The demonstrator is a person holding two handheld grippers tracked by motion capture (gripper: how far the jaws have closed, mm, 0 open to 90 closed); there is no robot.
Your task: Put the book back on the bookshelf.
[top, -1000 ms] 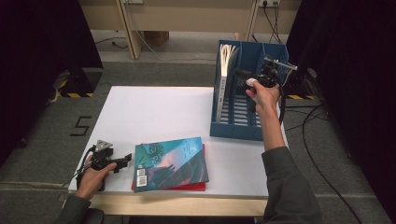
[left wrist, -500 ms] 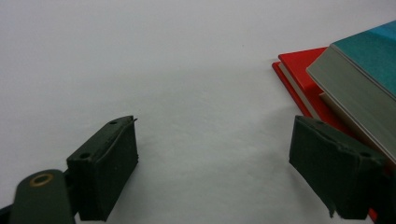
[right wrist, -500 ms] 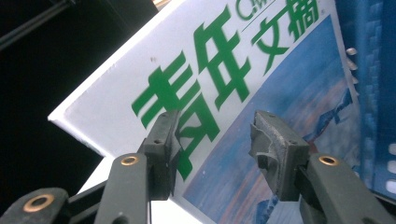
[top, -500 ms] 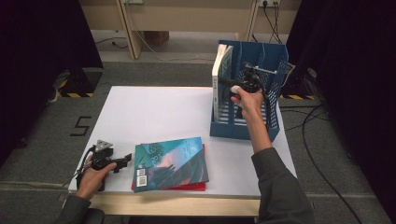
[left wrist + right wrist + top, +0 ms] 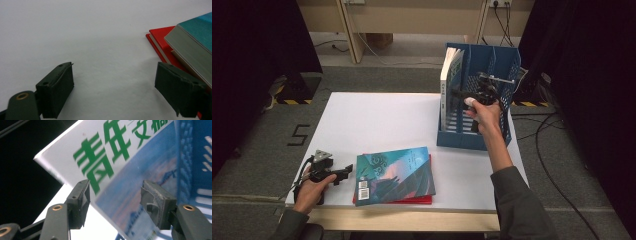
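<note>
Two books lie stacked at the near edge of the white table [image 5: 377,120], about six o'clock: a teal, glossy-covered paperback [image 5: 394,172] on top of a thin red-covered book [image 5: 412,200], which peeks out beneath it. Just beside them, toward seven o'clock, the left hand-held gripper [image 5: 343,172] rests low on the table with its jaws standing apart and nothing between them, pointed at the stack, probably parked there so it can steady or lift the next book when wanted.

Farther off, at about two o'clock, the blue slotted plastic file rack [image 5: 502,75] stands upright at the table's right side. In its leftmost compartment a white-covered magazine with green lettering and a blue landscape picture [image 5: 451,75] stands on edge, leaning a little against the divider; its cover looks glossy and flat, its corner crisp. The right hand-held gripper [image 5: 462,96] hangs at the rack's front beside it. Its jaws have just been opening; in the right gripper view the magazine [image 5: 125,165] passes between the pads [image 5: 155,202], which appear to stand clear of it. I judge it has been let go so that the rack alone holds it upright.
</note>
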